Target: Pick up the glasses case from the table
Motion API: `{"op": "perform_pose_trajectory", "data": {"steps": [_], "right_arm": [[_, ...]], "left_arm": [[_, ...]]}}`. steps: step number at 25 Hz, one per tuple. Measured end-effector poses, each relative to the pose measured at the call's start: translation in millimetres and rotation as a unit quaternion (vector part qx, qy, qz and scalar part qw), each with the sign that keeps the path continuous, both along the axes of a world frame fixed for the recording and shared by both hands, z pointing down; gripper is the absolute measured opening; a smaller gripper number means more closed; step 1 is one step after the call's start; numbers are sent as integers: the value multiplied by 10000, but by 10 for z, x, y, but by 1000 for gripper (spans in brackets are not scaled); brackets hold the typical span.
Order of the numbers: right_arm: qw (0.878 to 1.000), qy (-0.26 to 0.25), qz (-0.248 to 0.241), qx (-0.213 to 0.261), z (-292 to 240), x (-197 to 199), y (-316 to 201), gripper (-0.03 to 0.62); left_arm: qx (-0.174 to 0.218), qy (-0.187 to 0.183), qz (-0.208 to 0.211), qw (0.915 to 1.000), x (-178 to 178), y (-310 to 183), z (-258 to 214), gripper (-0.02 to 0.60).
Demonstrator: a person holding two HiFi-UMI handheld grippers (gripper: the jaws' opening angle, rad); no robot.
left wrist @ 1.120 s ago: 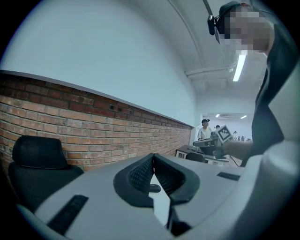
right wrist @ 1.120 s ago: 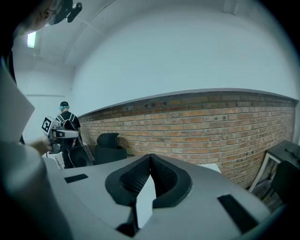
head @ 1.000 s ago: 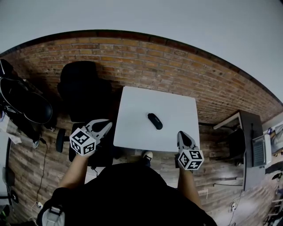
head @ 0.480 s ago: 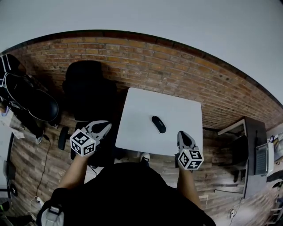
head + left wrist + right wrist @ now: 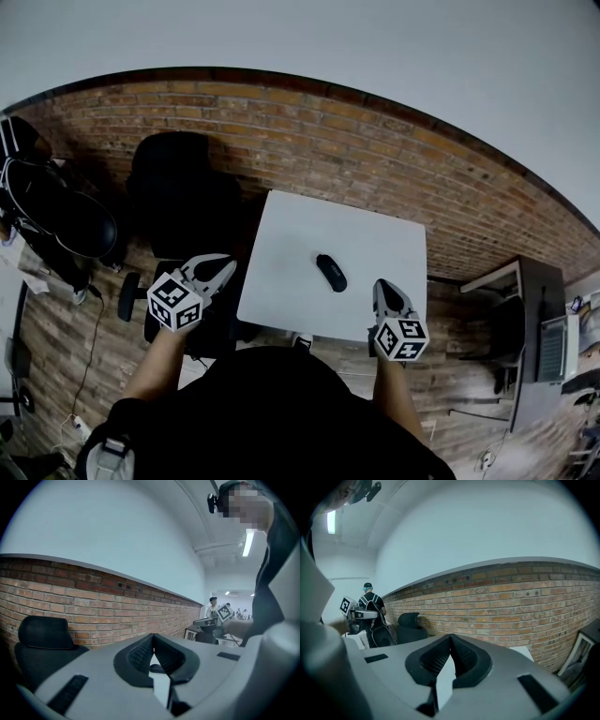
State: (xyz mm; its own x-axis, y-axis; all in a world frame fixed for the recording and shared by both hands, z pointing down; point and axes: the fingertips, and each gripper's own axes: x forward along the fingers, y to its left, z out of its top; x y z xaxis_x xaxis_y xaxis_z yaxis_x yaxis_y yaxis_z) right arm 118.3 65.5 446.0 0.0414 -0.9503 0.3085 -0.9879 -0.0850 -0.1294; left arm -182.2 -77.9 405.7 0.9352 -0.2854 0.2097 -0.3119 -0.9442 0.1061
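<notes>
A black mesh office chair point(image 5: 178, 192) stands off the left edge of the square white surface point(image 5: 309, 220). In front of it the left tongs point(image 5: 225, 269) hang just outside the near left corner, their tips pressed together with nothing between them.

The slim, dark, oval glasses case point(image 5: 330, 273) lies alone on the surface, a little right of centre and closer to the near edge than to the far one. Its long axis runs on a slant, from far-left to near-right.

The right tongs point(image 5: 382, 287) sit at the near right corner, likewise closed and empty. The case lies ahead and to the left of them, near but not touching, and its near end points roughly their way.

The left tongs are well apart from the case, so the right hand looks better placed for the pick. Its tongs must first spread and then close across the case's short width.
</notes>
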Motion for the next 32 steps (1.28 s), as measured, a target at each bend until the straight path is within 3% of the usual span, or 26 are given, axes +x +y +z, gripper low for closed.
{"op": "perform_pose_trajectory", "data": {"steps": [7, 32], "right_arm": [[9999, -39, -67, -76, 43, 224, -223, 15], [9996, -147, -98, -222, 137, 876, -664, 20]], "left_arm": [[64, -212, -65, 9997, 200, -163, 68, 11], [-206, 4, -58, 9998, 887, -509, 92, 11]]}}
